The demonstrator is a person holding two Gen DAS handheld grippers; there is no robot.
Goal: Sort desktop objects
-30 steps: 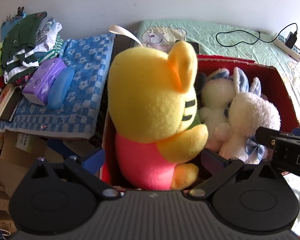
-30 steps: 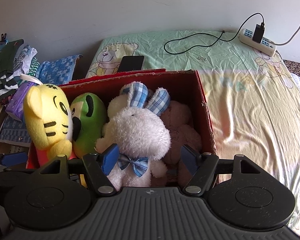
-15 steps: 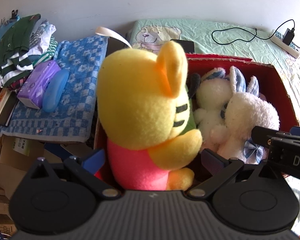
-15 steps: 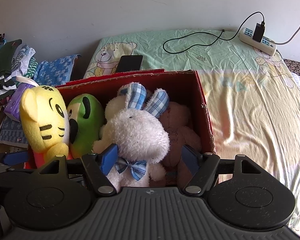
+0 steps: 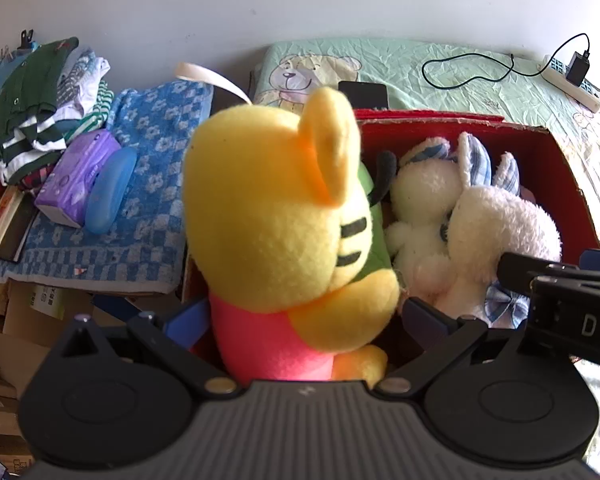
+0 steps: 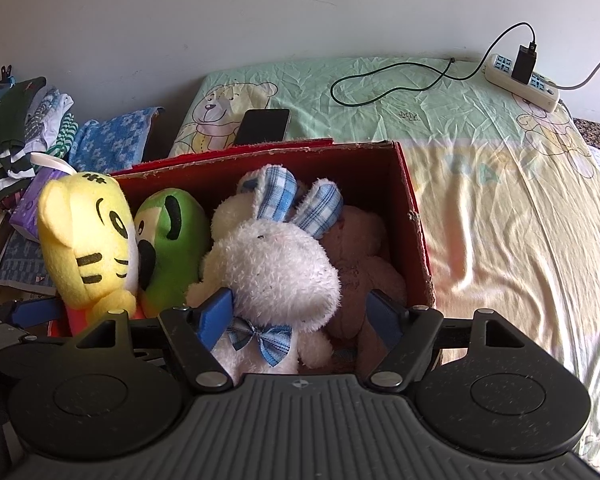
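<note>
Just left of the left gripper [image 5: 300,320] lies a blue flowered towel [image 5: 156,184]. Between its spread fingers, neither visibly pressing, stands the yellow striped tiger plush in pink [image 5: 276,216], at the red cardboard box's [image 6: 414,216] left end. The right gripper [image 6: 300,312], also released, straddles the fluffy white rabbit plush with checked ears [image 6: 276,268] inside.

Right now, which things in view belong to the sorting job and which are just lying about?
In the job:
red box
yellow tiger plush
green plush
white bunny plush
left gripper
right gripper

Lying about:
phone
power strip
blue towel
purple tissue pack
clothes pile
</note>
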